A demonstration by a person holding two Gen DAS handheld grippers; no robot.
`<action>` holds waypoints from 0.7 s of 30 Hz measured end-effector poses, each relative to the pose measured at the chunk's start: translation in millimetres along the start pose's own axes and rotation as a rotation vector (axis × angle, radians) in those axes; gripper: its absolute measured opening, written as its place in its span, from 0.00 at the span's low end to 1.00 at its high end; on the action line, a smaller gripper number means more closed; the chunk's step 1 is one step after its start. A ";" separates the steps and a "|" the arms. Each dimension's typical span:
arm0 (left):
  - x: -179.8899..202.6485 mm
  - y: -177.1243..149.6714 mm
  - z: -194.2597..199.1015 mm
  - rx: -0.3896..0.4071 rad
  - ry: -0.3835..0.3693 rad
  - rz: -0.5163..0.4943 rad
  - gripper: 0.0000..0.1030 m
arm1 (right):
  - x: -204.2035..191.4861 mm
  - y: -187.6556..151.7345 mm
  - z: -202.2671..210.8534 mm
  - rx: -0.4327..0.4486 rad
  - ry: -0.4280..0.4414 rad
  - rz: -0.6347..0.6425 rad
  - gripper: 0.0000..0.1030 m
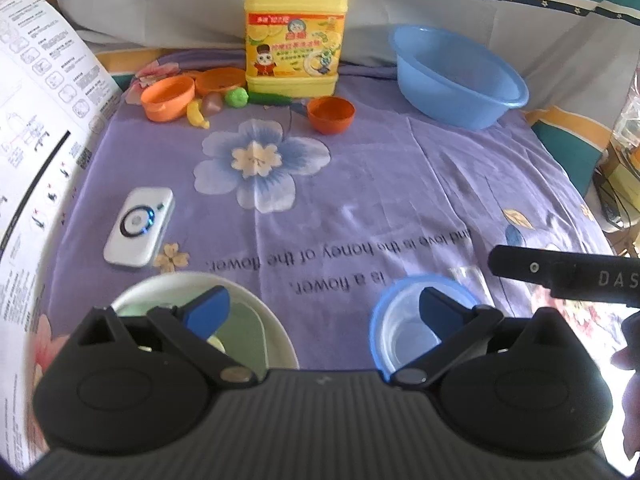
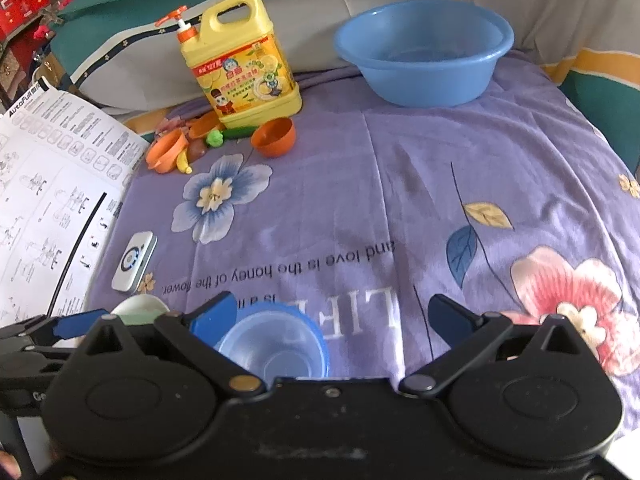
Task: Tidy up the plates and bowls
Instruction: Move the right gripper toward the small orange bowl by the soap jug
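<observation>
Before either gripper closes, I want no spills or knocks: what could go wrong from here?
1. The small blue bowl sits right beside the white bowl, so gripping one may nudge the other.
2. Both grippers, left and right, crowd that same corner and might collide.

Bed: purple flowered sheet [image 2: 400, 200]
Far edge: blue basin [image 2: 424, 52], detergent jug [image 2: 244, 68], orange bowls [image 1: 331, 114]
Near edge: white bowl [image 1: 264, 312], small blue bowl [image 2: 276, 352]

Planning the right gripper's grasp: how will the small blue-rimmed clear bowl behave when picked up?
The clear bowl looks like thin plastic, so probably light and flexes when pinched. Its smooth wall may slip. It sits upright on soft cloth, so pushing may tip it.
</observation>
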State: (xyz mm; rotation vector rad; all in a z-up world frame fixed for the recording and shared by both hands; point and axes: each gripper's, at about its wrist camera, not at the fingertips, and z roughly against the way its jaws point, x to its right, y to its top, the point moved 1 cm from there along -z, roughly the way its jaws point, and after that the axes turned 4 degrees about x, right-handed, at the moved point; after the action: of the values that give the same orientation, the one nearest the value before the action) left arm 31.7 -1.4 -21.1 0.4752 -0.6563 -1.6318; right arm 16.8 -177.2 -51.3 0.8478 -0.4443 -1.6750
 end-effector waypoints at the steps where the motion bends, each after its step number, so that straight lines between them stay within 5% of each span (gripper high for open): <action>1: -1.3 4.3 -1.7 0.004 0.004 0.000 1.00 | -0.2 4.2 -1.9 0.003 0.000 -0.002 1.00; 11: -20.7 66.9 -31.8 0.064 0.035 0.014 1.00 | -0.6 55.4 -35.6 0.026 0.012 -0.023 1.00; 21: -30.6 126.7 -106.0 0.071 0.064 0.020 1.00 | -5.0 117.4 -104.5 0.025 0.044 -0.074 0.96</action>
State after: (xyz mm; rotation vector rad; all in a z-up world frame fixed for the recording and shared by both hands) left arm 199.6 1.8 -19.6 0.5690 -0.6711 -1.5722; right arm 173.0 -190.4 -39.5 0.9278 -0.4087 -1.7183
